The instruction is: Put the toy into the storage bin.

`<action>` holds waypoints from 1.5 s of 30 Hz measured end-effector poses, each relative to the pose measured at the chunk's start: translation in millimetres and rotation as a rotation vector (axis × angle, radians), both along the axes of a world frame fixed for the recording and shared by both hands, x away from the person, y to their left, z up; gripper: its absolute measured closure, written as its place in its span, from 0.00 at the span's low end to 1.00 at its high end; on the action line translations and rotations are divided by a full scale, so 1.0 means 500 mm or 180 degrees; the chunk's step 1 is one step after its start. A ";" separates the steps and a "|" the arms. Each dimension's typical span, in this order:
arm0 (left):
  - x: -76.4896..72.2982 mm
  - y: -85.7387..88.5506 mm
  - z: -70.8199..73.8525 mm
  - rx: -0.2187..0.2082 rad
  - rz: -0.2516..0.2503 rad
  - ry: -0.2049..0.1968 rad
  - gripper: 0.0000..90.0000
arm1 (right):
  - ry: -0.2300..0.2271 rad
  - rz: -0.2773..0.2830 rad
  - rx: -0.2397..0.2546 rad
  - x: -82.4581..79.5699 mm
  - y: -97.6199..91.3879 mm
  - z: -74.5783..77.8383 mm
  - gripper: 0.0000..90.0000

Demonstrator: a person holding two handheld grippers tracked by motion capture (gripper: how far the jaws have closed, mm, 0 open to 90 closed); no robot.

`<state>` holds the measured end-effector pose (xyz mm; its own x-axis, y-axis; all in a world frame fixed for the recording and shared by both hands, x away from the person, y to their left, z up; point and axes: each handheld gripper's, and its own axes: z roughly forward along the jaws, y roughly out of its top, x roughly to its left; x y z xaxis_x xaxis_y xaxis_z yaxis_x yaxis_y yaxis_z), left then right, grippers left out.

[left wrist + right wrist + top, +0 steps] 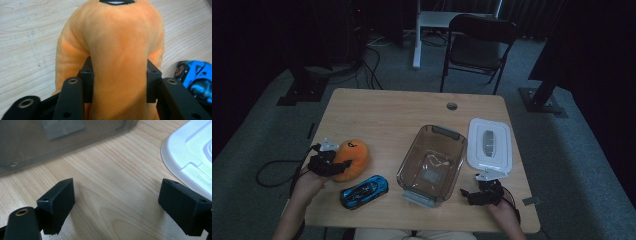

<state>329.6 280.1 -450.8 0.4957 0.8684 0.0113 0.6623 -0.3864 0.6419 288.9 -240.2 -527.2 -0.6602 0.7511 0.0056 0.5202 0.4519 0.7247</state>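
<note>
Left gripper view: we're seeing the left gripper (117, 78) pinching the soft orange plush toy (112, 45) between its pads, blue toy car (197, 77) off beside one jaw. Right gripper (116, 202) is resting, jaws spread over bare wooden table (112, 192).

L gripper (119, 80) has both black pads pressed into an orange plush toy (117, 45), squeezing its near part into a narrow waist btwn the jaws. The plush bulges wider beyond the pads & fills the middle of the view; a black-and-white patch sits at its far end. Light wooden table (27, 37) underneath. Blue toy car (197, 77) lies near, to the right, apart from the plush.
</note>
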 end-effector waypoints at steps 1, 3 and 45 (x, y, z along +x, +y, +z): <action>0.000 -0.002 0.003 0.0003 -0.0021 -0.0018 0.65 | 0.0001 -0.0001 0.0001 0.000 0.000 0.000 0.15; 0.002 -0.005 0.009 -0.0059 -0.0015 -0.0016 0.65 | 0.0000 -0.0002 -0.0001 0.000 0.000 0.000 0.15; 0.056 -0.124 0.203 -0.0117 -0.0550 -0.0319 0.65 | -0.0002 -0.0063 0.0000 0.001 -0.001 0.000 0.15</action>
